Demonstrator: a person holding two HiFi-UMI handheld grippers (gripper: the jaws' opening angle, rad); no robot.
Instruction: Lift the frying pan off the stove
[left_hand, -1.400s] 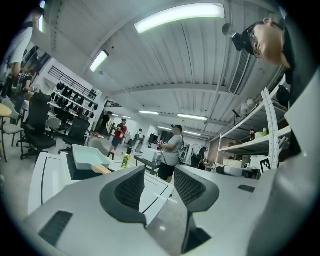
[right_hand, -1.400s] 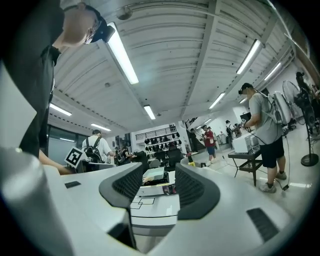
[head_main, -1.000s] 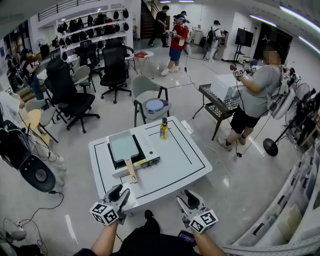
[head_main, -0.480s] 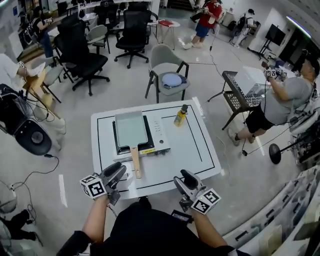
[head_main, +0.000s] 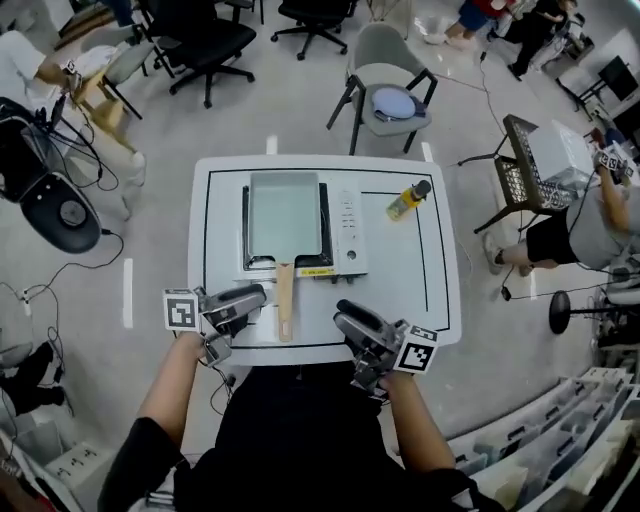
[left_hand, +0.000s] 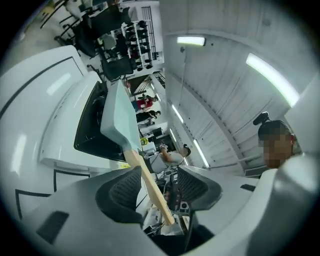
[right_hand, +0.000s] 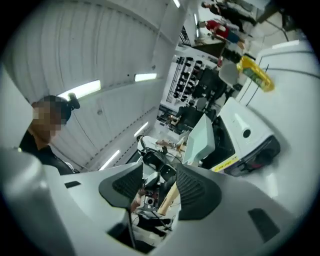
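A pale green rectangular frying pan (head_main: 285, 212) sits on the portable stove (head_main: 347, 235) in the middle of the white table (head_main: 420, 290). Its wooden handle (head_main: 285, 303) points toward me. My left gripper (head_main: 258, 296) is just left of the handle, open, tips aimed at it. In the left gripper view the handle (left_hand: 148, 182) shows in the gap between the spread jaws of the left gripper (left_hand: 159, 180), below the pan (left_hand: 119, 116). My right gripper (head_main: 343, 315) is open, right of the handle, holding nothing. The right gripper (right_hand: 157, 182) faces the pan (right_hand: 200, 137) and the handle's end (right_hand: 168, 197).
A yellow bottle (head_main: 407, 200) lies on the table right of the stove, also seen as the bottle (right_hand: 256, 73). A grey chair (head_main: 390, 95) stands beyond the table's far edge. A person (head_main: 590, 215) stands at the right by a wire cart (head_main: 525, 165).
The view has tipped down over the table. Both grippers have come forward to the table's near edge, and the left one has closed in beside the pan handle.
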